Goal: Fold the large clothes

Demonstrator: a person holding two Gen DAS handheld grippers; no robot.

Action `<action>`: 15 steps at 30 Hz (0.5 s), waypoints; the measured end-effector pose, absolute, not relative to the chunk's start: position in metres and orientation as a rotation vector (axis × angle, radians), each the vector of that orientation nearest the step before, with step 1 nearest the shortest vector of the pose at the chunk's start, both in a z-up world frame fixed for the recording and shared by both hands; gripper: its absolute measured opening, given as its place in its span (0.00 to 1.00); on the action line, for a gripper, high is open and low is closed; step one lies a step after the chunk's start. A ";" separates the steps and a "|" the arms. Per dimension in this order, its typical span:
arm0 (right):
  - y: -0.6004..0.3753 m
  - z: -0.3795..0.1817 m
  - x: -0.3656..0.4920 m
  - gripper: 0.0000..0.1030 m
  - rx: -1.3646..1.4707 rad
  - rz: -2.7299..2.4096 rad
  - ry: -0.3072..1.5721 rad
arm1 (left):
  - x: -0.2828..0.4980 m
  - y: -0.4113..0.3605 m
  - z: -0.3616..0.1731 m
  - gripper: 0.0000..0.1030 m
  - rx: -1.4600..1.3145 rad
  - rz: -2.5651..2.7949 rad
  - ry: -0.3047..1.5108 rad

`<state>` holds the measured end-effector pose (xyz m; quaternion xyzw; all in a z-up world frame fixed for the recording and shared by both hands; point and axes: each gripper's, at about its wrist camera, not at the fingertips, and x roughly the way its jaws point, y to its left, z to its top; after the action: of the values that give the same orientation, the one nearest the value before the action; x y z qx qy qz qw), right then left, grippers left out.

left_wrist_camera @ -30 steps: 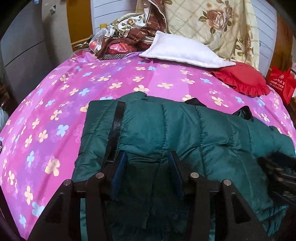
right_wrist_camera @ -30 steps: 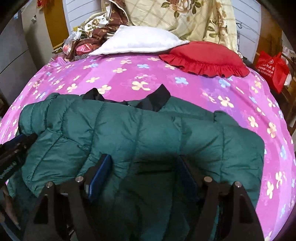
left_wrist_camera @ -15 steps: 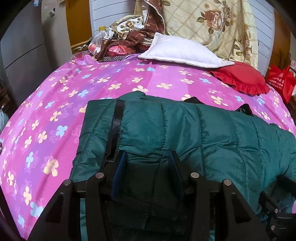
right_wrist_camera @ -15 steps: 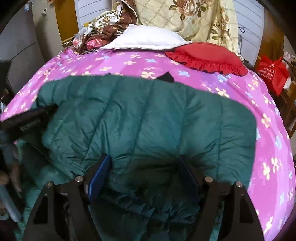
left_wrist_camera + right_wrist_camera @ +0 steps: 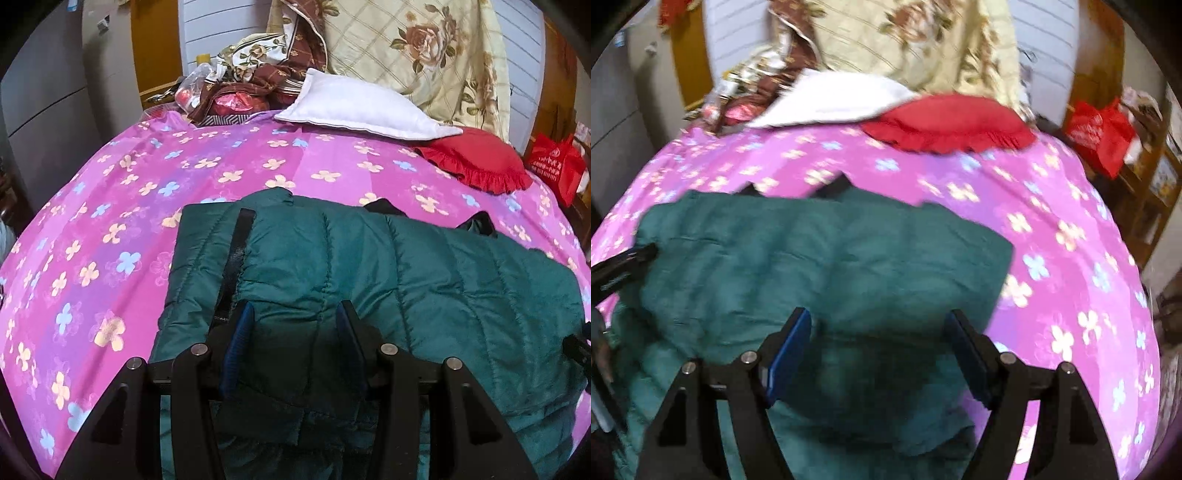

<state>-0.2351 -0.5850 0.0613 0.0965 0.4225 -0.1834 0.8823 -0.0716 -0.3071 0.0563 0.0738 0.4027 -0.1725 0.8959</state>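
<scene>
Nearest the cameras, the left gripper [image 5: 293, 321] has its fingers [image 5: 240, 332] parted with a fold of the green jacket [image 5: 388, 273] between them; whether they pinch it cannot be told. The right gripper [image 5: 877, 332] stands wide open over the jacket's near edge, holding nothing. The jacket lies doubled over on the pink bed sheet [image 5: 110, 221], black collar toward the far side. The fold seems just laid; next comes smoothing it or folding it across again. Beyond lie a white pillow [image 5: 354, 107] and a red cushion [image 5: 476, 162].
</scene>
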 end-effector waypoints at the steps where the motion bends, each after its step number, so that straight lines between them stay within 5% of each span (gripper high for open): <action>1: -0.590 0.056 -0.235 0.76 0.206 -0.392 0.888 | -0.071 -0.309 0.054 0.28 0.161 -0.359 0.835; 8: -0.610 0.026 -0.228 0.81 0.277 -0.399 0.907 | -0.068 -0.316 0.049 0.29 0.167 -0.351 0.846; 15: -0.595 0.061 -0.255 0.81 0.266 -0.415 0.832 | -0.068 -0.317 0.049 0.29 0.174 -0.348 0.841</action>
<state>-0.2545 -0.5955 0.0611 0.1278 0.3998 -0.1993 0.8855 -0.0676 -0.3174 0.0488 0.0839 0.4055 -0.1681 0.8946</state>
